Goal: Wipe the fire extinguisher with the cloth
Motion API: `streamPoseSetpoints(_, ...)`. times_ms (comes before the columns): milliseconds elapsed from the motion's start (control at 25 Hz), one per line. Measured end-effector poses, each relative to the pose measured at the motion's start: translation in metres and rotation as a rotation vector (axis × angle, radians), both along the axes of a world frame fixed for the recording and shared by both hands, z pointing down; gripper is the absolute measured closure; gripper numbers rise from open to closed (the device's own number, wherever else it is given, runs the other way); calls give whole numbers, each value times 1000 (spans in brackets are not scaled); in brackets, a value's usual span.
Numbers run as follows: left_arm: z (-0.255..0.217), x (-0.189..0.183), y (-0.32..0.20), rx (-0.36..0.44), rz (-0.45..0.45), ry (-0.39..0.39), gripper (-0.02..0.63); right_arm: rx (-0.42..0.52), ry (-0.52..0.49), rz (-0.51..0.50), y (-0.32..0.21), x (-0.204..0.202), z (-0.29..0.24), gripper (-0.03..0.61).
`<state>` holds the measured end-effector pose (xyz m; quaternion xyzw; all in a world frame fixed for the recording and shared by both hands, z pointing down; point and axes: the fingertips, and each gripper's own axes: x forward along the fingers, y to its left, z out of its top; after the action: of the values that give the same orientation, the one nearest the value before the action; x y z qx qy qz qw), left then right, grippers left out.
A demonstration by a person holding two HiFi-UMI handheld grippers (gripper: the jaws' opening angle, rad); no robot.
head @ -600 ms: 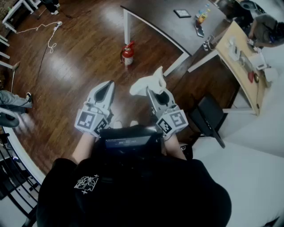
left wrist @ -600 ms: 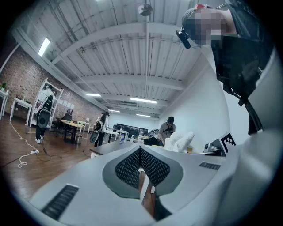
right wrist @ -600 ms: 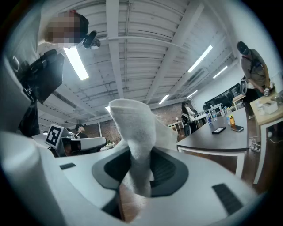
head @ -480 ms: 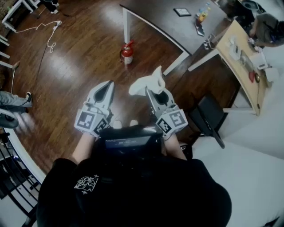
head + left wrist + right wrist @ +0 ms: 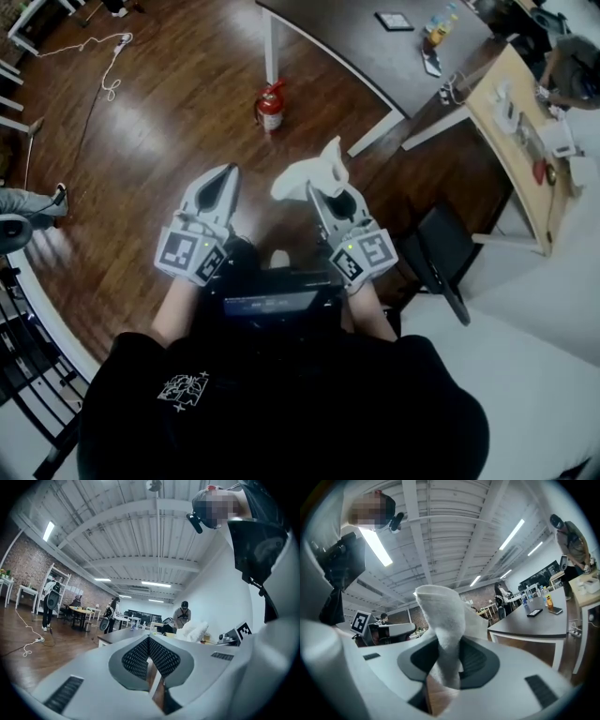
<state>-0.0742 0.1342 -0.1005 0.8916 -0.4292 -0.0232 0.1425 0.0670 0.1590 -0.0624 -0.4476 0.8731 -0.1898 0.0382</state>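
A red fire extinguisher (image 5: 271,107) stands upright on the wood floor beside a white table leg, well ahead of both grippers in the head view. My right gripper (image 5: 329,190) is shut on a white cloth (image 5: 312,173), which sticks up out of its jaws (image 5: 443,634). My left gripper (image 5: 222,182) is held level with it, to the left, jaws closed together with nothing between them (image 5: 149,654). Both point up and forward, far short of the extinguisher. The cloth (image 5: 194,631) also shows at the right in the left gripper view.
A dark table (image 5: 375,52) with white legs stands past the extinguisher, with a tablet and bottles on it. A wooden desk (image 5: 520,141) is at right, a black chair (image 5: 441,248) near my right arm. A white cable (image 5: 103,70) lies on the floor at upper left. People stand farther off.
Both grippers hold the same pose. The view has shifted slightly, so the extinguisher and tables sit a little higher in the frame.
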Motion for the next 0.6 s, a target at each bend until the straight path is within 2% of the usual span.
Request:
streamPoseSetpoints(440,39,-6,-68,-27,17,13,611,-14,18,7,-76,-7,39,437)
streamPoseSetpoints(600,72,-11,-124,-27,41,5,611,-13,13,13,-127,-14,69,436)
